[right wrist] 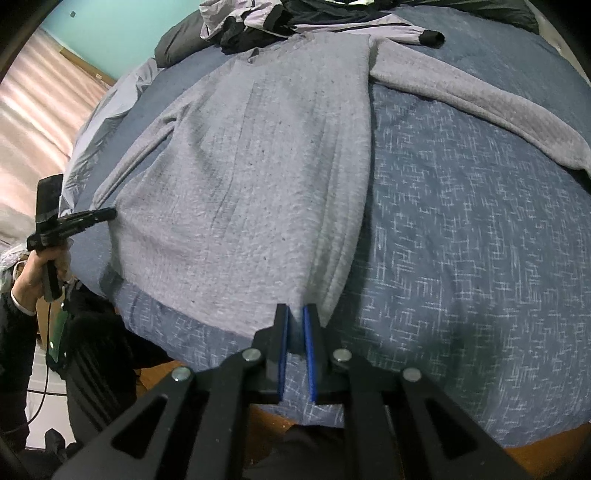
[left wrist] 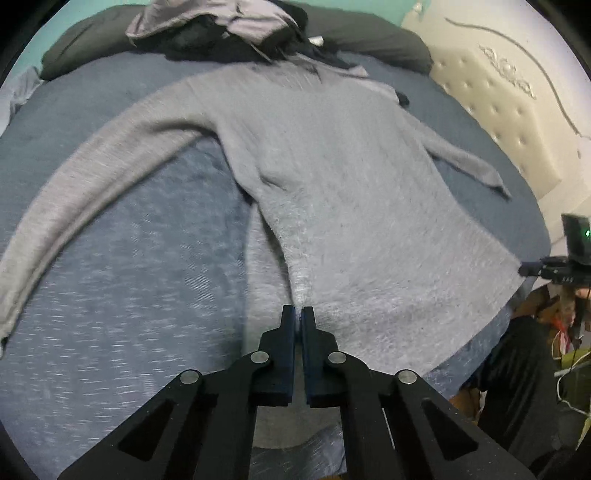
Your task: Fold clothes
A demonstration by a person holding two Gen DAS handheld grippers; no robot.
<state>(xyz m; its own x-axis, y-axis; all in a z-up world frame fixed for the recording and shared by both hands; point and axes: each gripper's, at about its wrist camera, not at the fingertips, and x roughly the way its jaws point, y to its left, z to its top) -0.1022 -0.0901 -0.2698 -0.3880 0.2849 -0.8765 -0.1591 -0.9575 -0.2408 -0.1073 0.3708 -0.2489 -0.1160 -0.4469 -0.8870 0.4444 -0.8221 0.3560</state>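
Left jaws: left gripper (left wrist: 298, 314) pressed together, pinching the hem corner of the grey knit long-sleeved sweater (left wrist: 332, 184) at 12 o'clock of the tips.
Right jaws: right gripper (right wrist: 295, 314) nearly closed on the opposite hem corner, thin fold of knit between the pads.
Sweater: flat on the blue patterned bedspread (right wrist: 461, 221), sleeves splayed to 9 and 3 o'clock, collar at 12 under the pile of dark and lilac clothes (left wrist: 221, 29).
Risk: shallow bites, so loose knit may slip out on lift; collar could snag in the pile; sleeves may drag and skew the fold.
Writing: none readable.
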